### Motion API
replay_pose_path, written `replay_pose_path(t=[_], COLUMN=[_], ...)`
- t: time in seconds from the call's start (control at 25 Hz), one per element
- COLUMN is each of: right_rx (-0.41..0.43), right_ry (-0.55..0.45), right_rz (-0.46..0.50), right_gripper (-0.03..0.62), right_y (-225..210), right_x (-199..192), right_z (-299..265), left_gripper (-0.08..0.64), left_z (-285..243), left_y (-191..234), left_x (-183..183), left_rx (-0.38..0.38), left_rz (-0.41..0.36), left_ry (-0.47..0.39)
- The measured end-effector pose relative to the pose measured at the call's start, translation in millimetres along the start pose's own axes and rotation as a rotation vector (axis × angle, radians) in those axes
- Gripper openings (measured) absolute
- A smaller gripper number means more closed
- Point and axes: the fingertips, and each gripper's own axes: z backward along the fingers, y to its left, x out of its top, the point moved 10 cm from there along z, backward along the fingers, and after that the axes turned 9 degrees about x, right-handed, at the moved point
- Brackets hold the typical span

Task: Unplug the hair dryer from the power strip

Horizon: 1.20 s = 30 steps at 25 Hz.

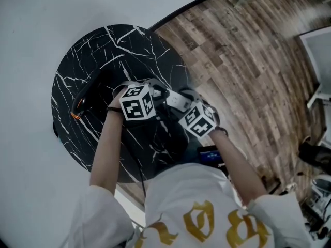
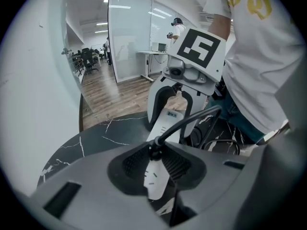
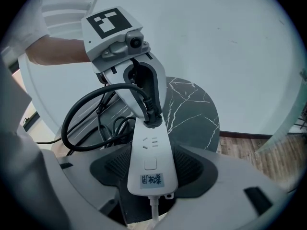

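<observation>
Within your clamping right tool point(image 3: 151, 170), the long white power strip point(image 3: 149, 147) runs straight away; your left tool point(image 2: 154, 163) pinches its far-end black plug point(image 3: 152, 118).

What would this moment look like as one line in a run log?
right gripper: fingers shut on power strip | left gripper: fingers shut on black plug | plug: seated in strip | table: black marble

We see a round black marble table point(image 1: 77, 71), white-veined, at left centre of the head view, standing on wood-plank floor point(image 1: 243, 61). A dark hair dryer point(image 1: 95, 89) lies on its left part.
</observation>
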Motion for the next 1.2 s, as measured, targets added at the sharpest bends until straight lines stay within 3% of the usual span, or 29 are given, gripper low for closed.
replay_pose_path(t=[0.32, 0.96, 1.2], right_rx=[-0.014, -0.027, -0.052], right_ry=[-0.009, 0.023, 0.039], right_rz=[0.002, 0.001, -0.012], right_gripper=[0.256, 0.267, 0.268], right_y=[0.9, 0.2, 1.4], right_x=[-0.7, 0.5, 2.5], right_z=[-0.7, -3.3, -5.5], left_gripper=[0.063, 0.063, 0.058], left_z=[-0.6, -3.5, -2.9], left_y=[1.5, 3.7, -1.3], left_x=[5.6, 6.8, 9.4], left_rx=[-0.03, -0.067, -0.011], left_rz=[-0.084, -0.067, -0.128], left_ry=[0.042, 0.063, 0.081])
